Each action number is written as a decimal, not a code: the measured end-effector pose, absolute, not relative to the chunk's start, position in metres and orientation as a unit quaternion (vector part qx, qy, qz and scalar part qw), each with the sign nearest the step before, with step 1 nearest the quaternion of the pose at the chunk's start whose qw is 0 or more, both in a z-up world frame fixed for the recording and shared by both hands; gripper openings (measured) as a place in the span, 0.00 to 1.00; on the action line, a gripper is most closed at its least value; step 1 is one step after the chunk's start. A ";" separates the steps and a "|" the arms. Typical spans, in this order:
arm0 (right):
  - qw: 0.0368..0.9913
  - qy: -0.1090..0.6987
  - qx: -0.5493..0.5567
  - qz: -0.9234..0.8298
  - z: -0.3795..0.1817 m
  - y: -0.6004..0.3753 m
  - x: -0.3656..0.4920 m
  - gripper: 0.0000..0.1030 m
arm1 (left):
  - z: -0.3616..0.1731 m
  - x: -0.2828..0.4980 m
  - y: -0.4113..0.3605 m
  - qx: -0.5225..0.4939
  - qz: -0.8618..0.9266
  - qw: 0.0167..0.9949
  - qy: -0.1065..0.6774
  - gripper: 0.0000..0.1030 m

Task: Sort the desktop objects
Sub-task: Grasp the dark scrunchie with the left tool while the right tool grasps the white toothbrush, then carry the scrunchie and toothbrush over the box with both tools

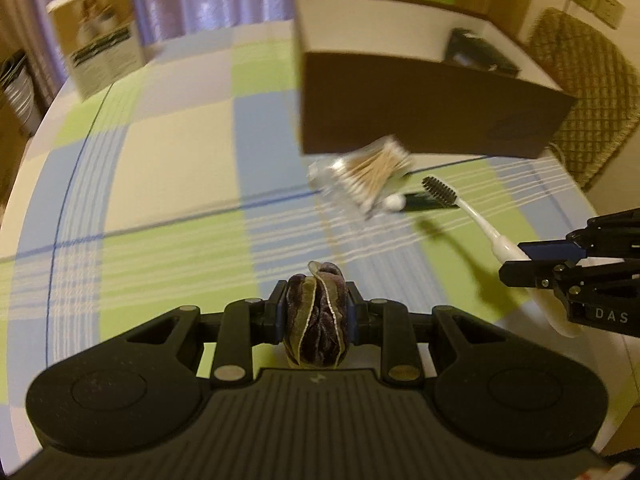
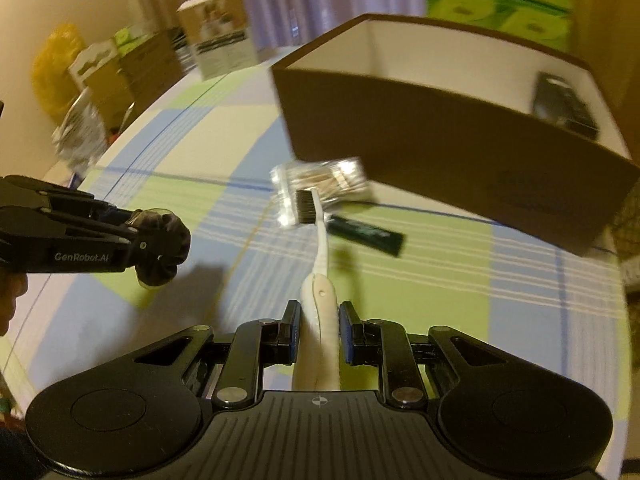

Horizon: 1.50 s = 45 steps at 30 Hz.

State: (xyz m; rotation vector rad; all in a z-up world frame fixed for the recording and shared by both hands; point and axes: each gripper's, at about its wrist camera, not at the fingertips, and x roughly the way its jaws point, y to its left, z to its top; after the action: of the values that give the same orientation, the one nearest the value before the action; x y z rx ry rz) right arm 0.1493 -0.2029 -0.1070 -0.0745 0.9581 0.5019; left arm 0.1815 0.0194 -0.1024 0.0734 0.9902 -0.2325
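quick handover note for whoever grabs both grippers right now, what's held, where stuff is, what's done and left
Left gripper: shut on the velvet scrunchie, lifted above the tablecloth.
Right gripper: shut on the white toothbrush by its handle, bristles pointing forward.
Brown box: open, just ahead; one dark packet already inside.
Still on the table in front of the box: the cotton swab pack and a dark tube.
Left: probably drop both held items into the box, then collect the swabs and tube.
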 end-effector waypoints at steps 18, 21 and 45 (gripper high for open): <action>0.879 0.436 0.015 0.191 -0.076 -0.261 0.147 0.17 | -0.078 0.195 -0.042 0.064 -0.171 0.880 0.439 0.22; 0.882 0.431 0.022 0.189 -0.070 -0.265 0.148 0.17 | -0.075 0.196 -0.046 0.064 -0.176 0.880 0.436 0.22; 0.897 0.397 0.034 0.190 -0.023 -0.283 0.209 0.17 | -0.038 0.243 -0.056 0.053 -0.191 0.898 0.393 0.22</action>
State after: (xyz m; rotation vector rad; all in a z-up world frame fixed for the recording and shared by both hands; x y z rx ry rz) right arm 0.2088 -0.2832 -0.0233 0.0708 0.8231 0.3946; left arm 0.2428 -0.0557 -0.0383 0.1105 0.8146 -0.3964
